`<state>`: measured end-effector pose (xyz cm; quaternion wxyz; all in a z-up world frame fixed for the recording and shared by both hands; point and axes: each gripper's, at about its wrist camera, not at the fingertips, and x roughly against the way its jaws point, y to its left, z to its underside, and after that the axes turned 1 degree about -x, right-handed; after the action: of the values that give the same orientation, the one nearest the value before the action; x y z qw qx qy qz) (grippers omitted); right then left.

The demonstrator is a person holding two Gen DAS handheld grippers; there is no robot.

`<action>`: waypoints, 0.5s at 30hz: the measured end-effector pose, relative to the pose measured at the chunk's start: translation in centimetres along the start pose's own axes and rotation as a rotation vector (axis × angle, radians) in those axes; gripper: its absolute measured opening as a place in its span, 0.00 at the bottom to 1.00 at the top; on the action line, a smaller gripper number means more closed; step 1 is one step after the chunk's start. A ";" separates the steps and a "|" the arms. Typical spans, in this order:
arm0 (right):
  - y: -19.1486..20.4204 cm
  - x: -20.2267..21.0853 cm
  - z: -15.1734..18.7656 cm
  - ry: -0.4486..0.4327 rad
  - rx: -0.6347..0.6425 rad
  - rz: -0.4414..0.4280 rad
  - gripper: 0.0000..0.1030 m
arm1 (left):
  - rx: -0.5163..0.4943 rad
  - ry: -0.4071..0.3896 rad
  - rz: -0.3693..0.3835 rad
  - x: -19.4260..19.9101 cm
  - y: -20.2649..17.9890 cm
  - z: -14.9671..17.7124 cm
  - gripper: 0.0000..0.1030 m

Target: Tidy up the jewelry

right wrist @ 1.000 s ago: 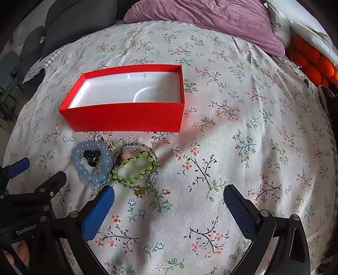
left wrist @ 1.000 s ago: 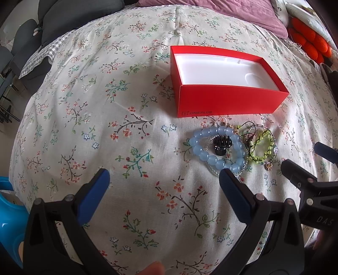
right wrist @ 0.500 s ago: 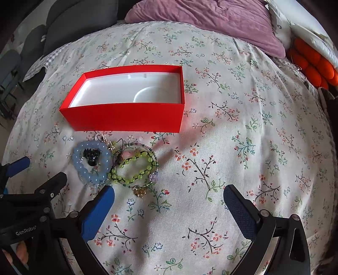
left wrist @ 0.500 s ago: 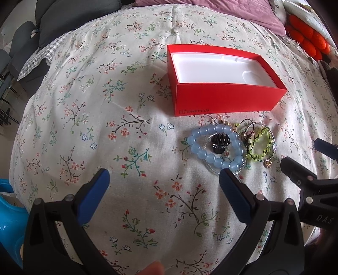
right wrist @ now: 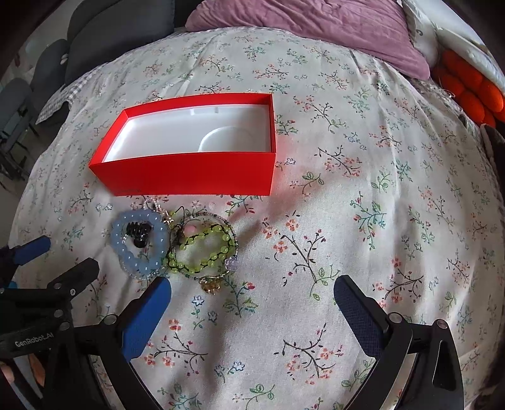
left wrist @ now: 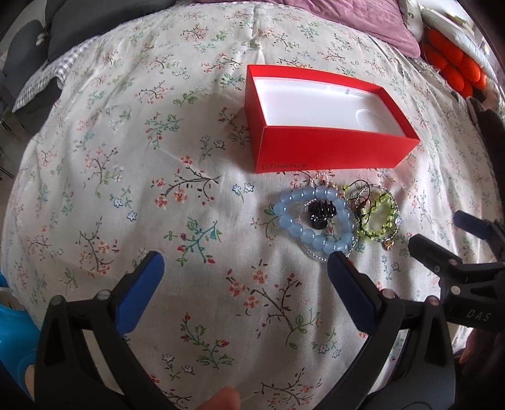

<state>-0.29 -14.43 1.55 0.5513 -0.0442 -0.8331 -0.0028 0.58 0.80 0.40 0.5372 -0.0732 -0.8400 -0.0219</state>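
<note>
An open red box [left wrist: 328, 151] [right wrist: 189, 173] with a bare white inside sits on the floral bedspread. Just in front of it lies a small heap of jewelry: a pale blue bead bracelet [left wrist: 315, 217] [right wrist: 139, 246] around a black hair clip [left wrist: 320, 213] [right wrist: 139, 233], a lime green bead bracelet [left wrist: 380, 217] [right wrist: 202, 249], thin clear-bead strands and a small amber charm [right wrist: 210, 284]. My left gripper [left wrist: 244, 268] is open, its right fingertip beside the blue bracelet. My right gripper [right wrist: 252, 293] is open, its left fingertip just below the heap. Neither holds anything.
A mauve pillow [right wrist: 315, 28] and an orange cushion [right wrist: 473, 91] lie at the bed's far side. Dark grey cushions [right wrist: 104, 41] sit at the far left. A blue object [left wrist: 12, 331] shows at the lower left edge. A fingertip [left wrist: 221, 400] shows at the bottom.
The left view has shifted slightly, so box and jewelry sit a little higher and closer. Both grippers stay open and the jewelry has not moved.
</note>
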 end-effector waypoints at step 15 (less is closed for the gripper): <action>-2.9 -0.3 -2.4 0.039 -0.107 -0.139 0.99 | 0.073 0.012 0.307 -0.2 1.6 -2.5 0.81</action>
<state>1.80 -17.49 2.38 0.5626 -0.0155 -0.8220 -0.0867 3.17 2.10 1.19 0.5416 -0.1808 -0.8160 0.0906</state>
